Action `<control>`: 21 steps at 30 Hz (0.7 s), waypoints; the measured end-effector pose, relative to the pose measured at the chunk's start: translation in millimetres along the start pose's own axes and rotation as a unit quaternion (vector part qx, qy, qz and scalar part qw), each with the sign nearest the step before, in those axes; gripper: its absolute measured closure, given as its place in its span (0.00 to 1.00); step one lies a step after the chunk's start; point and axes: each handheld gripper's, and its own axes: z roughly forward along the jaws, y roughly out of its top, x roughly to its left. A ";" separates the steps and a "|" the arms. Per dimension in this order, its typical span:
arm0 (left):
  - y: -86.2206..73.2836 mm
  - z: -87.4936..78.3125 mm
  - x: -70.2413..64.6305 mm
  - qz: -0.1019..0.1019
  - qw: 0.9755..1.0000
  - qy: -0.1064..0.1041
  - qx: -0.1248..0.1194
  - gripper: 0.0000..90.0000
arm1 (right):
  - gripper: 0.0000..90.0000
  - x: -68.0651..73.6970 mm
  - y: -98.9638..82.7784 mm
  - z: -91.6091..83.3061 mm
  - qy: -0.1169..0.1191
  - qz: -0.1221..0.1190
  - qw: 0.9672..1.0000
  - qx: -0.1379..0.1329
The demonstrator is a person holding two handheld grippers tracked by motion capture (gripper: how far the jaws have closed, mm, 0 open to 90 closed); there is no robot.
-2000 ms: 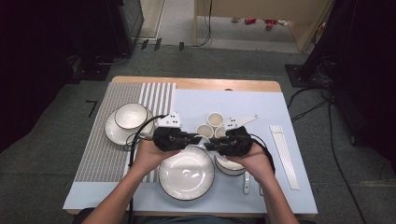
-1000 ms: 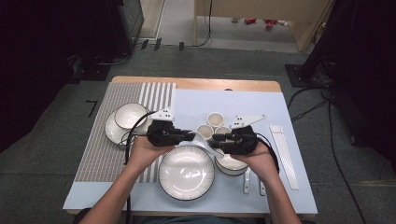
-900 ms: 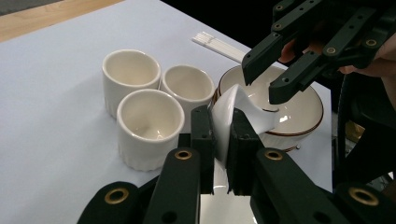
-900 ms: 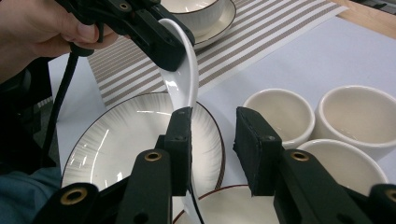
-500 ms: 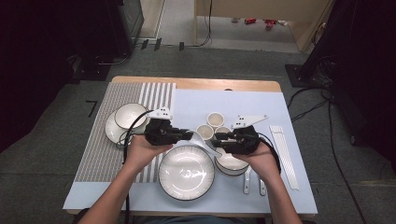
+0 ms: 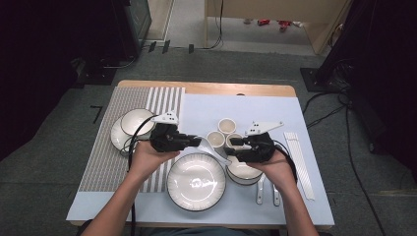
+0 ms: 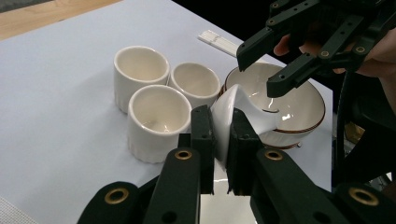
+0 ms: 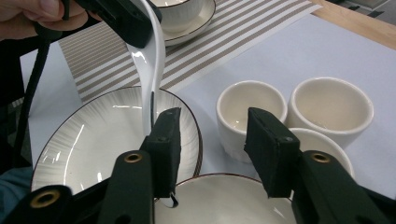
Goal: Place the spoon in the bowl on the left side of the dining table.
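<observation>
**Spoon handoff over the bowl**

White ceramic spoon (image 7: 243,112) hangs above the bowl (image 7: 299,100), right of the three cups (image 7: 156,116). Left gripper (image 7: 219,135) pinches its handle tight. Right gripper (image 8: 212,135) has just been opening; jaws now spread, spoon beside one pad, unclamped. Risk: the single grip slips or twists, dropping the spoon onto the bowl or large plate (image 6: 196,182) and chipping it.
</observation>
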 end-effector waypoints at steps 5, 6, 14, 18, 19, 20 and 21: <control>-0.3 -1.1 1.0 -0.003 1.000 0.002 0.000 0.94 | 0.55 -1.9 -1.7 0.2 -0.007 0.000 1.000 0.000; -0.2 -1.3 1.1 -0.003 1.000 0.003 0.000 0.94 | 0.53 -2.1 -2.1 0.3 -0.008 0.001 1.000 0.001; 0.0 -2.4 2.0 -0.006 1.000 0.003 0.001 0.94 | 0.47 -3.4 -3.0 -0.7 -0.017 -0.001 1.000 -0.005; 0.5 -5.9 3.6 -0.013 1.000 0.004 -0.006 0.95 | 0.47 -3.8 -3.9 -1.6 -0.019 0.001 1.000 -0.004; 0.7 -6.8 4.1 -0.013 1.000 0.002 -0.006 0.95 | 0.47 -4.2 -4.1 -1.9 -0.019 0.001 1.000 -0.005; 0.7 -7.5 4.2 -0.014 1.000 0.003 -0.008 0.95 | 0.47 -4.4 -4.2 -2.3 -0.019 0.001 1.000 -0.005; 0.7 -8.4 4.6 -0.015 1.000 0.002 -0.008 0.95 | 0.47 -4.6 -4.3 -2.8 -0.021 0.002 1.000 -0.006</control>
